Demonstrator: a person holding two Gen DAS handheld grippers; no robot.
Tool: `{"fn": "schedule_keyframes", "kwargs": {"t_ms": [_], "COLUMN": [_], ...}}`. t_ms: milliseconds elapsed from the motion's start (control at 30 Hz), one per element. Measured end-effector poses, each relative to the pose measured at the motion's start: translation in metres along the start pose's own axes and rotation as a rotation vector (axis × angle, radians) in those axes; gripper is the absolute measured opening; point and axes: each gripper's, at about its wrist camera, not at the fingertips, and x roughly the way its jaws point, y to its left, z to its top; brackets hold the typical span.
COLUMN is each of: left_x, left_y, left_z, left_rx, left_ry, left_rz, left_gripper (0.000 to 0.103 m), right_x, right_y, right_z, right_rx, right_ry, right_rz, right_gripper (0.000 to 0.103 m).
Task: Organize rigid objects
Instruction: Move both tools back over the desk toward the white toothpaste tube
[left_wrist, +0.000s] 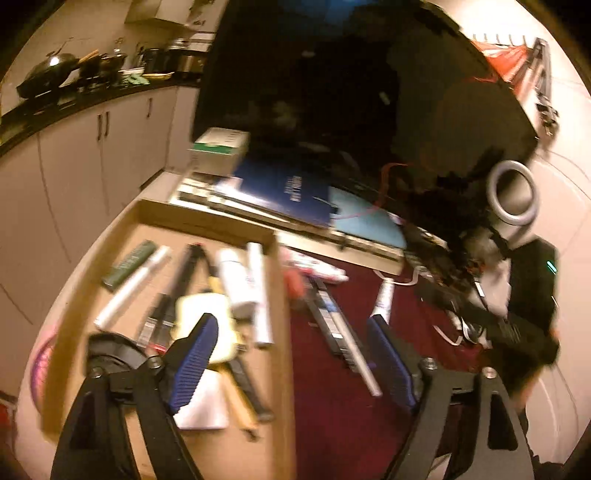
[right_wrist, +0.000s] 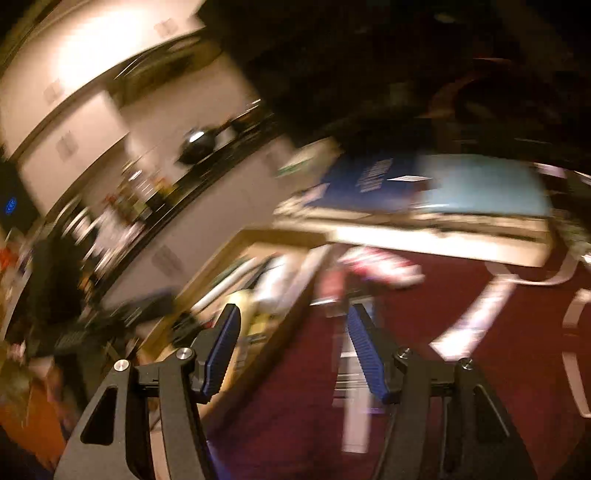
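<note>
A shallow cardboard box (left_wrist: 282, 332) lies on the left and holds white tubes (left_wrist: 236, 280), a dark green bar (left_wrist: 129, 264), black pens, a pale yellow object (left_wrist: 201, 310) and other small items. On the dark red cloth (left_wrist: 332, 424) to its right lie a black-and-silver pen (left_wrist: 340, 328), a white tube (left_wrist: 382, 299) and a red-and-white packet (left_wrist: 317, 271). My left gripper (left_wrist: 291, 325) is open and empty above the box's right wall. My right gripper (right_wrist: 293, 314) is open and empty above the same wall (right_wrist: 284, 325); that view is heavily blurred.
A stack of flat boxes with a blue booklet (left_wrist: 288, 195) and a green-and-white carton (left_wrist: 218, 147) lies behind the box. A grey ring-shaped device (left_wrist: 511, 192), cables and black gear crowd the right. Kitchen cabinets and a counter with pans (left_wrist: 48, 77) stand at the left.
</note>
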Motion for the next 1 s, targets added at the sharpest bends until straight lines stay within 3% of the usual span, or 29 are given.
{"fn": "schedule_keyframes", "kwargs": {"t_ms": [133,233,467,633,767,833,1000], "left_x": [0.014,0.025,0.036,0.052,0.066,0.074,0.089], "left_y": [-0.025,-0.040,-0.055,-0.056,-0.062,-0.067,-0.075], "left_z": [-0.005,-0.010,-0.022,-0.023,-0.020,-0.019,-0.020], "left_rx": [-0.007,0.005,0.026,0.018,0.017,0.027,0.052], "left_ry": [0.035,0.056,0.100,0.131,0.145,0.156,0.181], "left_rz": [-0.024,0.002,0.035,0.045,0.040,0.041,0.042], "left_gripper": [0.088,0.088,0.088,0.088,0.088,0.088,0.088], "right_x": [-0.009,0.014,0.064,0.075,0.086,0.090,0.087], "right_y": [-0.053,-0.076,-0.103,-0.104,-0.083,-0.075,-0.082], "right_z": [0.018,0.024,0.021,0.009,0.004,0.003,0.005], "right_rx": [0.108,0.153,0.210,0.185,0.046,-0.005,0.034], "right_ry": [0.014,0.081,0.200,0.135,0.115,0.121,0.131], "right_rz": [-0.104,-0.204,-0.315,-0.330,-0.395,-0.422,-0.325], "right_gripper": [0.059,0.048,0.031,0.030,0.030,0.024,0.016]}}
